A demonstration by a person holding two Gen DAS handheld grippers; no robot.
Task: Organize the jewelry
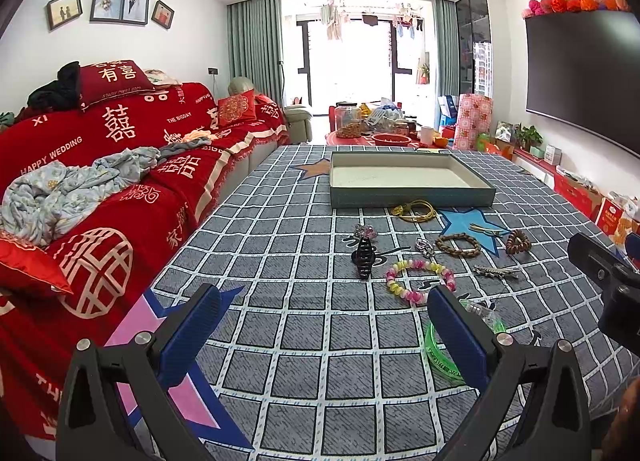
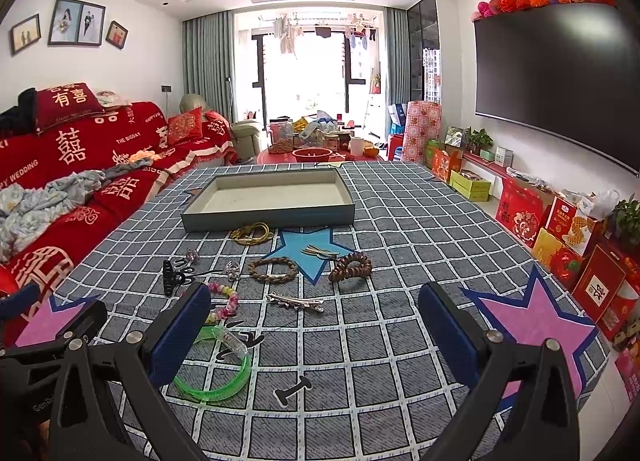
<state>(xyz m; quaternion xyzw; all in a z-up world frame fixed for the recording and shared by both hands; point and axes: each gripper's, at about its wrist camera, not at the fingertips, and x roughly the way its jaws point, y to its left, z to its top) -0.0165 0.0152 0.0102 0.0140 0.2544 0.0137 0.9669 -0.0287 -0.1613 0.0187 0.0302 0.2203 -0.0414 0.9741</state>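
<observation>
Since the shallow grey tray (image 2: 268, 217) sits bare on the checked tablecloth (image 2: 380, 341), we judge that sorting has not begun. All the pieces lie loose in front of it: yellow cord (image 2: 252, 235), braided bracelet (image 2: 273, 270), brown coil tie (image 2: 351, 266), silver clip (image 2: 295, 302), black claw clip (image 1: 363, 258), pastel bead bracelet (image 1: 420, 281) and green band (image 2: 218, 375). Our left gripper (image 1: 326, 335) and right gripper (image 2: 316, 335) hang spread wide, holding nothing, above the near cloth. Everything is left to move.
</observation>
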